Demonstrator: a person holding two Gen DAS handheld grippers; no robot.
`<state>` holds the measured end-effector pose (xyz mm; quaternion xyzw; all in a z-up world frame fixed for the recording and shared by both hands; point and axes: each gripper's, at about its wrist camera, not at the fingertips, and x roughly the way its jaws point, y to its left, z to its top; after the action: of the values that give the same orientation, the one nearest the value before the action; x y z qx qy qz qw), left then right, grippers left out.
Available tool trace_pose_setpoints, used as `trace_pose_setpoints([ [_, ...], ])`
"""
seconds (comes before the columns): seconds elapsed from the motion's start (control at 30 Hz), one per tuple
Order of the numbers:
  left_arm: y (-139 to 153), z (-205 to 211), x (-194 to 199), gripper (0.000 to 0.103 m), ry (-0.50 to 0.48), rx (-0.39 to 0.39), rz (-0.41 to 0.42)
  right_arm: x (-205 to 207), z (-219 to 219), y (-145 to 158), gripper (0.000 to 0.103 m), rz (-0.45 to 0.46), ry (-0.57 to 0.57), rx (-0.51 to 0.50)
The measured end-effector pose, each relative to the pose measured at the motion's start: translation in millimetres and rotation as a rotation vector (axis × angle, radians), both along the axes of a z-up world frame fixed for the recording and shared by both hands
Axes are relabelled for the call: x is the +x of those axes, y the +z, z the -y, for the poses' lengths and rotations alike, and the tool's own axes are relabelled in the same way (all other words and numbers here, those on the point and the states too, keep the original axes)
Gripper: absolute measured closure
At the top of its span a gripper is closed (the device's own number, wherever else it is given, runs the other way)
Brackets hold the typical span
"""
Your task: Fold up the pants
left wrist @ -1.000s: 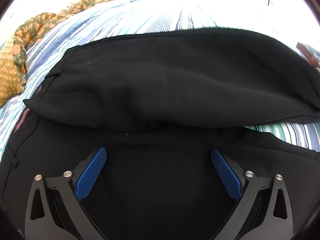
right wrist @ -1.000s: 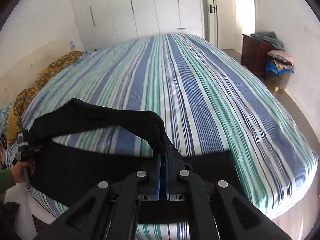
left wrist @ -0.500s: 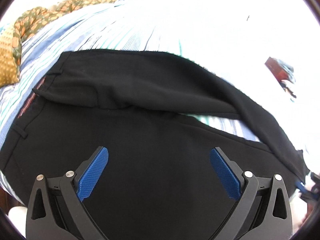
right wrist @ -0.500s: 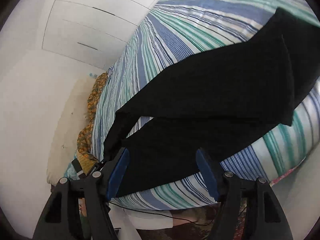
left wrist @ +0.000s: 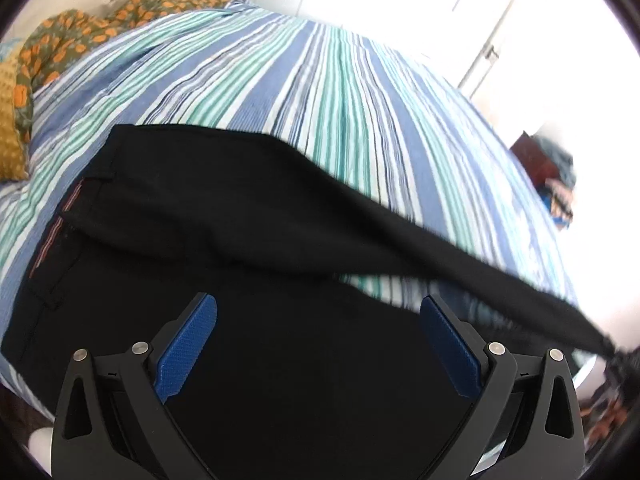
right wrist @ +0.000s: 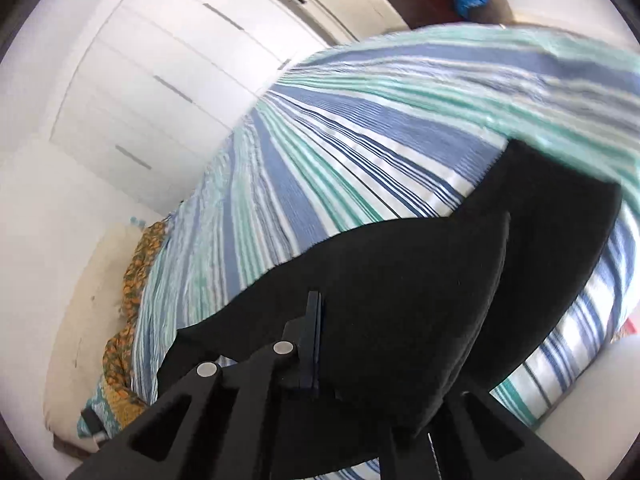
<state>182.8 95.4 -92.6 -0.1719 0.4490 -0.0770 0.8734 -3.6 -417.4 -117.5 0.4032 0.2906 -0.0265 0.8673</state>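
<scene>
Black pants [left wrist: 240, 200] lie across the near edge of a striped bed [left wrist: 320, 80], waistband to the left. One leg is pulled taut toward the lower right and lifted off the other. My left gripper [left wrist: 318, 340] hovers open above the seat of the pants, nothing between its blue pads [left wrist: 188, 344]. In the right wrist view, my right gripper [right wrist: 314, 340] is rolled over, its jaws closing tight on the black pant leg [right wrist: 400, 280]. The cloth drapes over and hides its right finger.
An orange floral cloth [left wrist: 80, 40] lies bunched at the bed's left end [right wrist: 136, 280]. White wardrobe doors [right wrist: 160, 80] stand beyond the bed. A dark dresser [left wrist: 540, 160] piled with clothes sits at the far right. The bed's near edge drops off below the pants.
My left gripper rose, so more of the bed shows. The right gripper stood open half a second ago and is closed on the leg now, rolled. The upper leg has stretched out to the right.
</scene>
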Motion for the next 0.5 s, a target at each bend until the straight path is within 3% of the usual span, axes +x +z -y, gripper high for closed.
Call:
trace_pose_setpoints([
  [0.07,5,-12,35,0.001,0.026,-0.137,-0.027,-16,-3,37,0.098,0.074,0.077,-0.059],
  [0.17,-4,-23,83,0.001,0.072,-0.251,-0.102,-39,-16,79,0.098,0.164,0.187,-0.121],
  [0.27,-23,-26,113,0.002,0.125,-0.270,-0.187,-66,-31,105,0.098,0.234,0.261,-0.158],
  [0.43,-47,-23,130,0.012,0.164,-0.192,-0.280,-120,-36,121,0.098,0.341,0.341,-0.118],
  [0.47,-52,-23,129,0.030,0.161,-0.181,-0.297,-128,-35,124,0.098,0.366,0.360,-0.111],
  [0.5,-57,-23,129,0.064,0.151,-0.185,-0.314,-132,-35,126,0.098,0.382,0.379,-0.111],
])
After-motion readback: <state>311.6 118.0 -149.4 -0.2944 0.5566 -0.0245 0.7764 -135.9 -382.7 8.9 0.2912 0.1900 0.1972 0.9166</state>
